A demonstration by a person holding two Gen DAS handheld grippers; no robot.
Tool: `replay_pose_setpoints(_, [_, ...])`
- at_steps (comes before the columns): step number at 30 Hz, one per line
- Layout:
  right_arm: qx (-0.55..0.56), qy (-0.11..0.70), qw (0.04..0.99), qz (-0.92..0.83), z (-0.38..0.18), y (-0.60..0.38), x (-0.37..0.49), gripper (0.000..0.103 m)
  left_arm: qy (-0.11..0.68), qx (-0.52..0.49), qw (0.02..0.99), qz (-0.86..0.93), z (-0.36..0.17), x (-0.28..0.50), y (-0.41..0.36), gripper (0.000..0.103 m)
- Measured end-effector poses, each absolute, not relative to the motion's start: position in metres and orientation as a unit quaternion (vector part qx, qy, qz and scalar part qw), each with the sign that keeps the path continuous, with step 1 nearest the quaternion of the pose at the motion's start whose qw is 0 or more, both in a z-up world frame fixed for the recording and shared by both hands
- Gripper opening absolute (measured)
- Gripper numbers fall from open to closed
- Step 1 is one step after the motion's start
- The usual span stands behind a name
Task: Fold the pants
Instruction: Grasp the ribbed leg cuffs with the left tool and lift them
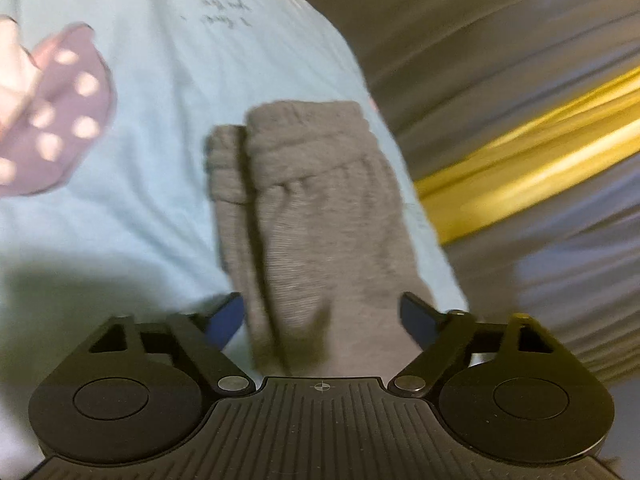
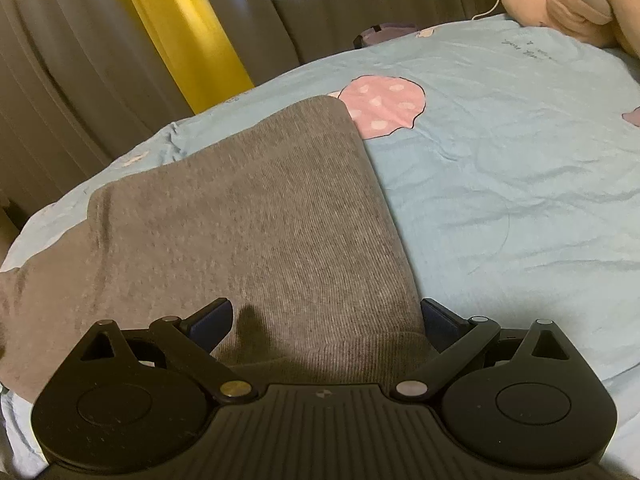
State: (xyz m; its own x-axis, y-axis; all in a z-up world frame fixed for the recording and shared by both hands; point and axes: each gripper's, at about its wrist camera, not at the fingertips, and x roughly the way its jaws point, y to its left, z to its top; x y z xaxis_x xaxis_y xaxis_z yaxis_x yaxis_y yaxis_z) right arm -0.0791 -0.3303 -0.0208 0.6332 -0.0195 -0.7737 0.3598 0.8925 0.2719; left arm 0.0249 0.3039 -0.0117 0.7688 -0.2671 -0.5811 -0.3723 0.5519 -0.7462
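A bed [image 2: 520, 200] with a light blue cover [image 1: 160, 80] carries everything. The cover has a pink patch with white dots [image 2: 380, 108] and some small dark writing [image 2: 524, 46] sewn on it. Grey pants [image 2: 260, 220] lie flat on the bed near its left edge, and one corner of them covers a bit of the pink patch. A big pink soft toy [image 2: 568, 4] sits at the far right corner of the bed.

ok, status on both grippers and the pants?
Left gripper open, fingers astride the pants, no grip. Right gripper open over the same fabric. Pants folded on blue bedsheet. Nothing in the way.
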Motion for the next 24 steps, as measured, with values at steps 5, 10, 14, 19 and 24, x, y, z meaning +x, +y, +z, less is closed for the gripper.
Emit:
replay_pose_setpoints(5, [0.205,0.419,0.878,-0.108,-0.024,-0.331,-0.076,0.099,0.343,-0.498,0.795,0.047,-0.029,0.039,0.313,0.079])
replay_pose_setpoints(10, [0.210,0.420,0.876,-0.109,-0.026,-0.333,-0.074,0.099,0.327,-0.509,0.791,0.087,-0.031,0.040,0.336,0.080])
replay_pose_setpoints(14, [0.208,0.421,0.876,-0.110,-0.028,-0.333,-0.072,0.099,0.348,-0.498,0.791,0.079,-0.038,0.048,0.343,0.082])
replay_pose_setpoints(19, [0.206,0.422,0.876,-0.110,-0.028,-0.333,-0.071,0.099,0.328,-0.524,0.785,0.044,-0.044,0.064,0.342,0.085])
replay_pose_setpoints(24, [0.204,0.422,0.876,-0.112,-0.028,-0.333,-0.071,0.099,0.340,-0.539,0.769,0.047,-0.055,0.086,0.342,0.090])
